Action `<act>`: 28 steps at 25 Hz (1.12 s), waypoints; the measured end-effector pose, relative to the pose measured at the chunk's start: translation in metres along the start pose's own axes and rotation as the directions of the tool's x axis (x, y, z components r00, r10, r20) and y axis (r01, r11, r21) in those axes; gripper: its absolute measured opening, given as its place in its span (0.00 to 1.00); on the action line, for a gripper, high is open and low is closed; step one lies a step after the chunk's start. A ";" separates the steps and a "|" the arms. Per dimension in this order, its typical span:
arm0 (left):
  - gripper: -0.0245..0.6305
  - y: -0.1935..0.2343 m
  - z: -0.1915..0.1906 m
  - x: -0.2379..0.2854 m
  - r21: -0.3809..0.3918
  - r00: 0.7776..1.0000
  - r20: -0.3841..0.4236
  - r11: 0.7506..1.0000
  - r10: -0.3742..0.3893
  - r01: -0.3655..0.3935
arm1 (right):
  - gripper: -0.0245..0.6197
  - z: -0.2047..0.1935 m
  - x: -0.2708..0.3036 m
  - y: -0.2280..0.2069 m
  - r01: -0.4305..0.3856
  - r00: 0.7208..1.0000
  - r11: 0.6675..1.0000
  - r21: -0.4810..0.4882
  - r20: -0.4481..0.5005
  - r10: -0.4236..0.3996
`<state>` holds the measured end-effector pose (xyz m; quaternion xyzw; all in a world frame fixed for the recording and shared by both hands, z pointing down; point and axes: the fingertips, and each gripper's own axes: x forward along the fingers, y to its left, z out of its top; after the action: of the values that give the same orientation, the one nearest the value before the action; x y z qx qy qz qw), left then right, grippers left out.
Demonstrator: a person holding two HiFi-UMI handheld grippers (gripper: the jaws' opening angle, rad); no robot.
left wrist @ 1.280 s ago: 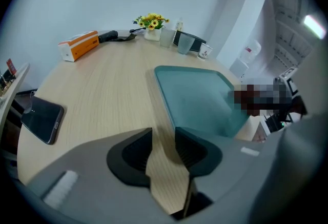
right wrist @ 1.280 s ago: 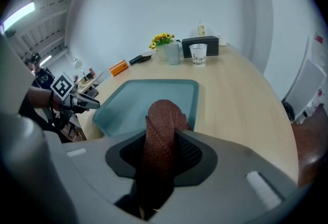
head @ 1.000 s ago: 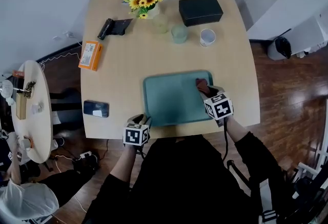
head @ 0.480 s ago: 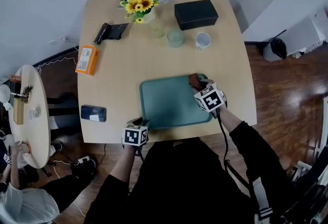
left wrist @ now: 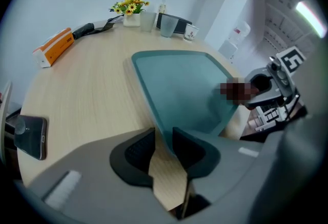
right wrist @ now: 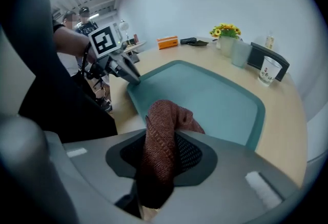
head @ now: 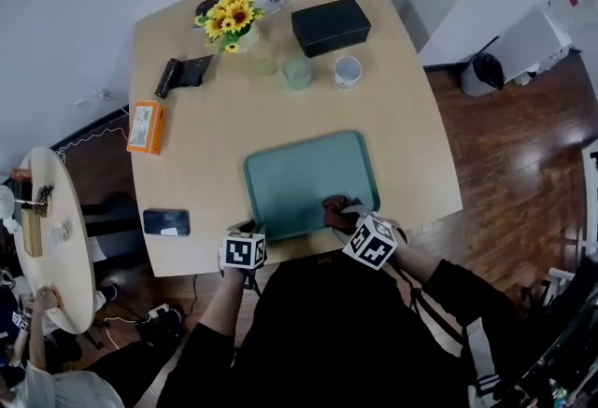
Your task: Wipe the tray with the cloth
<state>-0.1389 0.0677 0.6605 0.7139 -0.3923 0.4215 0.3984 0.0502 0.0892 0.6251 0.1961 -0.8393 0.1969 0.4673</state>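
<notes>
Wiping looks midway: the right hand-held gripper (right wrist: 164,159) is clamped on a reddish cloth (right wrist: 165,118) at the near edge of the green tray (head: 308,175) on the worktop (head: 201,140); the left hand-held gripper (left wrist: 163,142) is closing its jaws around the tray's near-left rim; cleanliness unclear.

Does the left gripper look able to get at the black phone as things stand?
Probably yes: only bare table lies between the left gripper and the phone. But its jaws are closing around the tray corner, so it must release first.
</notes>
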 end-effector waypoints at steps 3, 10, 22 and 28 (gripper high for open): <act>0.16 0.000 0.000 -0.002 0.000 1.000 0.005 1.000 -0.010 0.010 | 0.23 0.002 0.001 0.012 0.004 1.000 0.998 -0.060 -0.007 -0.004; 0.15 -0.001 0.001 -0.002 0.008 1.000 0.009 1.000 -0.006 0.006 | 0.22 0.035 0.025 -0.037 0.083 0.996 0.968 -0.237 -0.018 -0.090; 0.15 -0.002 0.003 0.000 -0.020 1.000 0.009 1.000 0.012 -0.012 | 0.22 0.135 0.071 -0.136 0.169 0.978 0.858 -0.485 -0.028 -0.208; 0.15 0.000 0.003 0.000 -0.027 1.000 0.015 0.999 0.022 -0.022 | 0.22 0.109 0.069 -0.086 0.088 0.991 0.857 -0.508 -0.039 -0.125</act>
<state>-0.1381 0.0652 0.6599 0.7074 -0.4087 0.4151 0.4003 -0.0165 -0.0493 0.6440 0.1060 -0.8322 -0.0491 0.5420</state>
